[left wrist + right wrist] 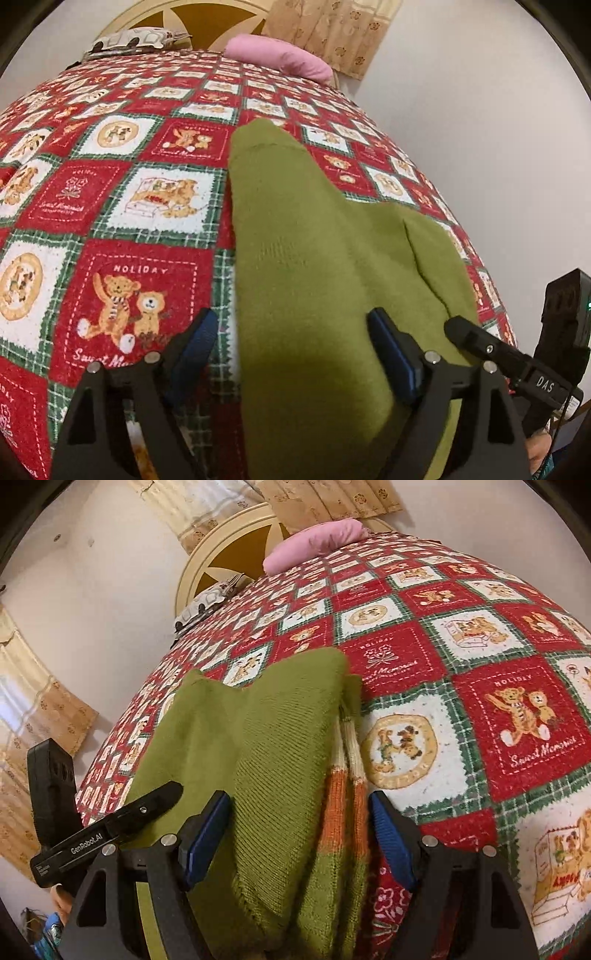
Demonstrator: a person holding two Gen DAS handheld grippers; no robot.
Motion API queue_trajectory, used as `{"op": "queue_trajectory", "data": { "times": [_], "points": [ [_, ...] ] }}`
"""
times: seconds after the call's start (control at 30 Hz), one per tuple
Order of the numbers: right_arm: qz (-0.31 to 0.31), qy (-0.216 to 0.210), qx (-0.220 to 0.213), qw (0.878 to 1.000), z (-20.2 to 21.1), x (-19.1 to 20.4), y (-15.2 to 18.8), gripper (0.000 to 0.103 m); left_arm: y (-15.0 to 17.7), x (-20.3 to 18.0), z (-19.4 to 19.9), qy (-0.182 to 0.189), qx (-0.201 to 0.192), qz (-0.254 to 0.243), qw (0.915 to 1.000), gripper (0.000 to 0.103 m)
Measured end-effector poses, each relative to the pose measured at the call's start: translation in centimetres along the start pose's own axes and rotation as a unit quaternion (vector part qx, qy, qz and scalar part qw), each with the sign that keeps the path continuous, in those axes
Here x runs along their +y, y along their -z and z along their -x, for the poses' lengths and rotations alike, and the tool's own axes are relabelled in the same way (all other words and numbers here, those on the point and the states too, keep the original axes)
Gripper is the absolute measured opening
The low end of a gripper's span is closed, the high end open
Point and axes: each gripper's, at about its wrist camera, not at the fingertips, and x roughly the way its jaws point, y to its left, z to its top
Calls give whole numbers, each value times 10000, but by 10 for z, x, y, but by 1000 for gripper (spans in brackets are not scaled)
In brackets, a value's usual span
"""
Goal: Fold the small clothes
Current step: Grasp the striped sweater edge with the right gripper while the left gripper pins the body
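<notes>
A small olive-green knitted garment (303, 266) lies flat on the red patchwork bedspread (110, 206). In the right wrist view the garment (266, 760) shows a folded layer on top and an orange-and-cream striped edge (347, 786) on its right side. My left gripper (291, 332) is open, its blue pads astride the garment's near left edge. My right gripper (299, 816) is open, its pads either side of the folded layer and the striped edge. Neither gripper is closed on cloth. The other gripper's body (517, 365) shows at the right of the left wrist view.
A pink pillow (277, 59) and a patterned pillow (136, 38) lie by the round headboard (177, 14). A white wall (480, 129) and curtains (332, 33) border the bed. The bedspread (498, 720) stretches beyond the garment.
</notes>
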Motion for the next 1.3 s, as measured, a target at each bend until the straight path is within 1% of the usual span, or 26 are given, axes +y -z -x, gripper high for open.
{"op": "queue_trajectory", "data": {
  "times": [0.07, 0.13, 0.17, 0.23, 0.27, 0.3, 0.33, 0.4, 0.53, 0.6, 0.67, 0.73, 0.87, 1.07, 1.3],
  "points": [
    [36, 8, 34, 10000, -2, 1, 0, 77, 0, 1, 0, 37, -24, 1, 10000, 88],
    [132, 42, 73, 9999, -6, 4, -3, 73, 0, 1, 1, 12, -37, -50, 10000, 88],
    [203, 52, 97, 9997, -7, 7, -3, 66, 1, 0, 1, -24, -43, -79, 10000, 88],
    [276, 99, 87, 9995, -8, 10, -2, 61, 0, -2, -2, -48, -42, -102, 9999, 87],
    [306, 86, 70, 9995, -8, 12, -2, 56, 0, -3, -2, -58, -49, -105, 9999, 86],
    [329, 89, 48, 9994, -7, 13, -1, 51, 0, -4, -2, -71, -62, -127, 9999, 84],
    [376, 133, 19, 9992, -7, 15, 0, 50, 0, -5, -2, -69, -75, -161, 9998, 81],
    [507, 256, -32, 9984, -6, 21, 0, 45, 1, -10, -2, 68, -83, -282, 9995, 62],
    [694, 571, -136, 9959, -4, 33, 2, 38, 1, -18, 0, -115, -133, -414, 9990, 59],
    [832, 801, -188, 9931, -1, 42, 3, 34, 1, -19, 2, -174, -137, -431, 9988, 55],
    [950, 1004, -271, 9900, 3, 53, 4, 32, 1, -22, 4, -257, -142, -484, 9984, 51],
    [915, 1094, -399, 9890, 11, 60, 7, 31, 3, -24, 8, -318, -141, -512, 9981, 49],
    [863, 1067, -648, 9884, 35, 71, 14, 29, 6, -27, 21, -300, -158, -487, 9982, 46],
    [912, 1001, -914, 9866, 74, 98, 33, 29, 20, -45, 48, -442, -252, -811, 9954, 45],
    [723, 952, -1171, 9859, 122, 106, 63, 29, 41, -65, 79, -286, -321, -1103, 9930, 45]
  ]
}}
